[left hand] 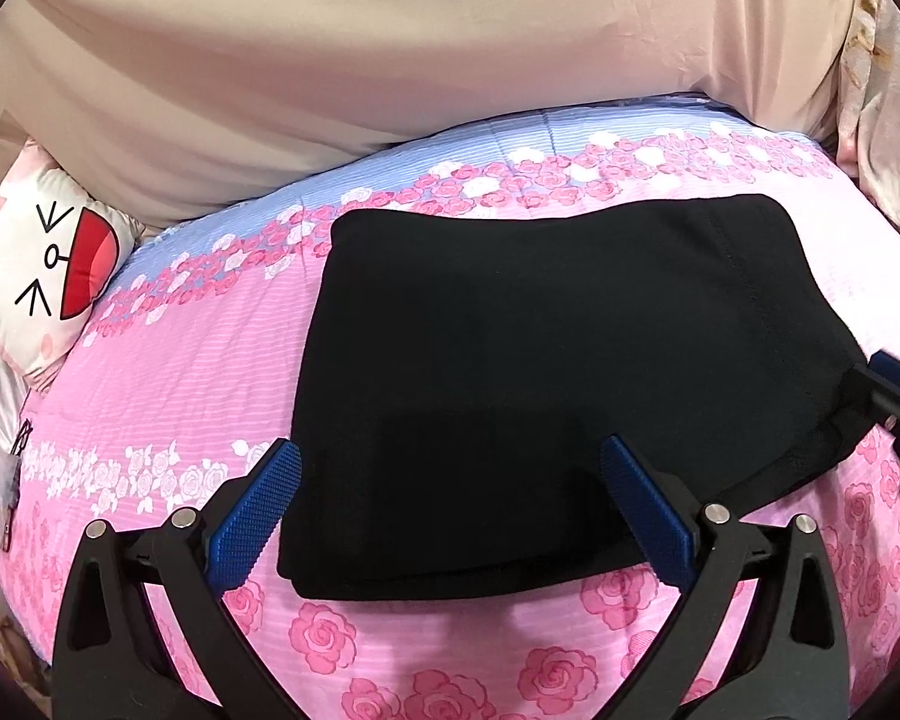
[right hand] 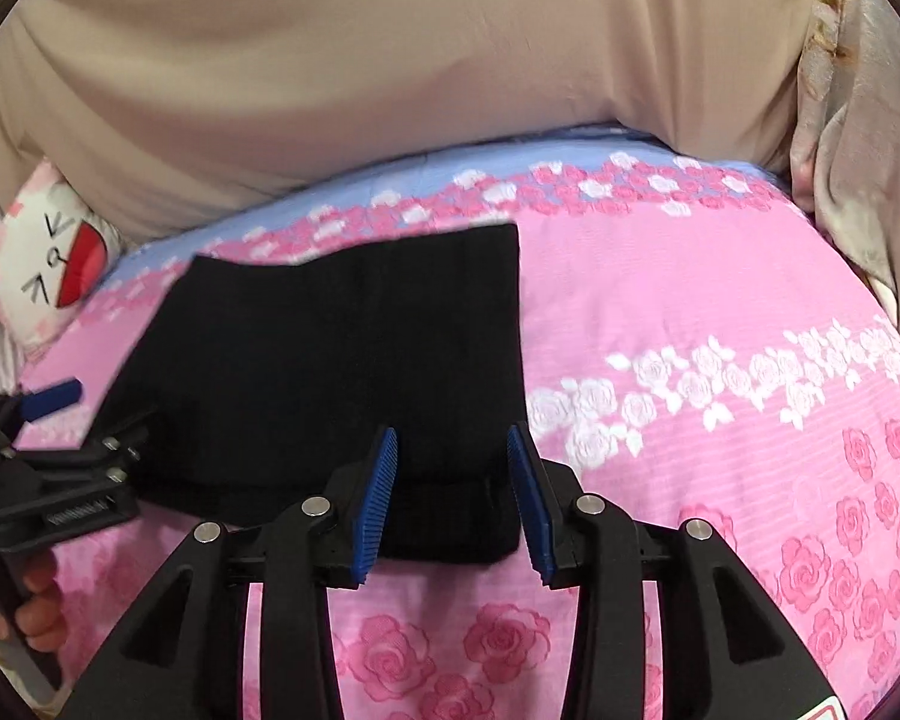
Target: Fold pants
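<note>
While folded black pants (left hand: pixel 546 372) lie on the rose-print quilt (left hand: pixel 168 360), the left gripper (left hand: pixel 450 510) and right gripper (right hand: pixel 453 495) stand spread, holding nothing; only the right view shows a hand (right hand: pixel 36 606); lettering there unreadable.

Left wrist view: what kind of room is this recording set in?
Most likely a bedroom: the folded black pants lie on a rose-print quilt spread over a bed, with a cartoon-face cushion at one side and a beige padded headboard behind.
</note>
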A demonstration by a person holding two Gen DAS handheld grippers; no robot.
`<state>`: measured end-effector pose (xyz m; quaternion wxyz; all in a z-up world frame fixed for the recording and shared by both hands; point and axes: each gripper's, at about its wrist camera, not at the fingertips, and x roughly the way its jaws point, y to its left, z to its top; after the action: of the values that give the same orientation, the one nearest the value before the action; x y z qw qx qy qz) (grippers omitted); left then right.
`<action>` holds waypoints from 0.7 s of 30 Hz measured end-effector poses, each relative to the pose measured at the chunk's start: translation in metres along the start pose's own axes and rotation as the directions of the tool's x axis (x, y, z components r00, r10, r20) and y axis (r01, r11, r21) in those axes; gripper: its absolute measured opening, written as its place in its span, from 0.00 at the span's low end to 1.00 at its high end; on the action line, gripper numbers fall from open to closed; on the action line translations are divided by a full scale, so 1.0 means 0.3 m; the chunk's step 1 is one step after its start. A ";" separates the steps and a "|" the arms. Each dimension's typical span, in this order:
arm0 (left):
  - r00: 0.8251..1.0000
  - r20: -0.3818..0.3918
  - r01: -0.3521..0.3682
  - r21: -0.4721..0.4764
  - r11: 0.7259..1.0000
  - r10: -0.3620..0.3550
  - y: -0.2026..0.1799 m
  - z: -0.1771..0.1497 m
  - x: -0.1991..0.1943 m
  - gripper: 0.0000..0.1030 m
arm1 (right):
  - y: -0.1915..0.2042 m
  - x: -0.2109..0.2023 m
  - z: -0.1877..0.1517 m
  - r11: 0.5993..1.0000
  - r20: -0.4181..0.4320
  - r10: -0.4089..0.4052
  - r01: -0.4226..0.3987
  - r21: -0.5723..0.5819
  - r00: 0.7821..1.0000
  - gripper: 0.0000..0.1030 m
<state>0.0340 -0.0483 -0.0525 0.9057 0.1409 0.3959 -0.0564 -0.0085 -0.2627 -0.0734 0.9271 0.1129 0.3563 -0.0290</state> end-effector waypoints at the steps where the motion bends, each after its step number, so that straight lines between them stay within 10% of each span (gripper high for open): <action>1: 1.000 0.002 -0.001 0.002 1.000 0.001 0.000 -0.002 -0.005 0.95 | 0.004 -0.004 -0.004 1.000 0.001 0.002 -0.002 0.003 1.000 0.36; 8: 1.000 0.025 -0.013 -0.077 0.997 0.015 0.104 -0.002 -0.037 0.95 | -0.011 -0.060 0.004 1.000 0.038 -0.018 0.018 -0.003 0.999 0.38; 11: 1.000 0.007 0.030 -0.147 0.989 -0.029 0.199 -0.006 -0.012 0.95 | -0.058 -0.037 -0.002 0.999 0.015 -0.011 0.010 0.031 1.000 0.62; 17: 0.969 -0.098 0.168 -0.407 0.898 -0.226 0.424 -0.055 0.142 0.96 | -0.142 0.004 -0.064 0.985 -0.057 0.090 -0.080 0.152 0.994 0.62; 21: 0.909 -0.099 0.303 -0.509 0.805 -0.405 0.455 -0.073 0.200 0.95 | -0.081 0.017 -0.089 0.999 -0.093 0.043 -0.042 0.016 0.995 0.62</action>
<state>0.0886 0.0892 -0.0819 0.8396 -0.1612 0.5070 -0.1099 -0.0255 -0.2801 -0.1005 0.9091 0.1282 0.3964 -0.0063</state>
